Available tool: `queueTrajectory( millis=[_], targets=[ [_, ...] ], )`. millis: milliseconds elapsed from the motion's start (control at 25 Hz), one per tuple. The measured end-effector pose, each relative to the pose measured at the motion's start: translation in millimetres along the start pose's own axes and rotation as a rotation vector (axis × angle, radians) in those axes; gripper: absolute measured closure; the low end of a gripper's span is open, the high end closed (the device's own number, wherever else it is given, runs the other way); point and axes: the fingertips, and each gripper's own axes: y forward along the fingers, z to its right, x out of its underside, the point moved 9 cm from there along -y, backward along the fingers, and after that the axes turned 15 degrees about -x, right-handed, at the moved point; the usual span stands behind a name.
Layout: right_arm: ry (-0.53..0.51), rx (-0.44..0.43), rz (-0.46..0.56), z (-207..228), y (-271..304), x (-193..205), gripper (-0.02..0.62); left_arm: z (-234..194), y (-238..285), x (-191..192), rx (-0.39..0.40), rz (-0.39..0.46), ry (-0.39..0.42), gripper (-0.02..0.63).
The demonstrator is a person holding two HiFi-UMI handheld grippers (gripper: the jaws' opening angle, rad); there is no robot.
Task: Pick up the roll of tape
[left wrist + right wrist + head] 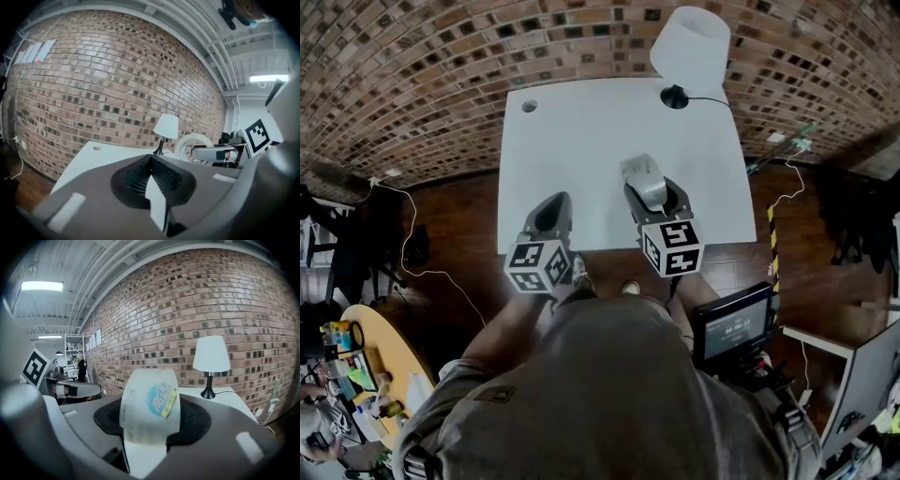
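My right gripper (643,180) is shut on the roll of tape (647,186), a whitish translucent roll with a blue and yellow label (161,401). The roll stands on edge between the jaws (150,420), lifted off the white table (581,141). In the left gripper view the same roll (194,146) shows to the right, clamped by the right gripper's fingers (213,153). My left gripper (553,204) hovers over the table's near edge, to the left of the right one. Its dark pads (151,164) meet with nothing between them.
A white-shaded lamp (689,42) on a black base stands at the table's far right corner, its cord running off the edge. A small round hole (529,106) sits at the far left corner. A brick wall lies beyond; a screen (733,328) is beside the person.
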Motion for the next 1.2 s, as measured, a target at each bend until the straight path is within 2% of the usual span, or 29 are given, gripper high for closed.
queueTrajectory(
  millis=[240,760,1200],
  targets=[
    [-0.004,-0.03,0.005,-8,-6,4,0.359,2,-21,2,-0.033,0.025,-0.005,0.604],
    [0.006,0.037,0.025,-22,-9,-10,0.359,-3,-16,-18,0.051,0.04,0.007,0.604],
    [-0.005,0.073,0.018,-33,-7,-8,0.359,-10,-12,-19,0.085,0.047,0.001,0.604]
  ],
)
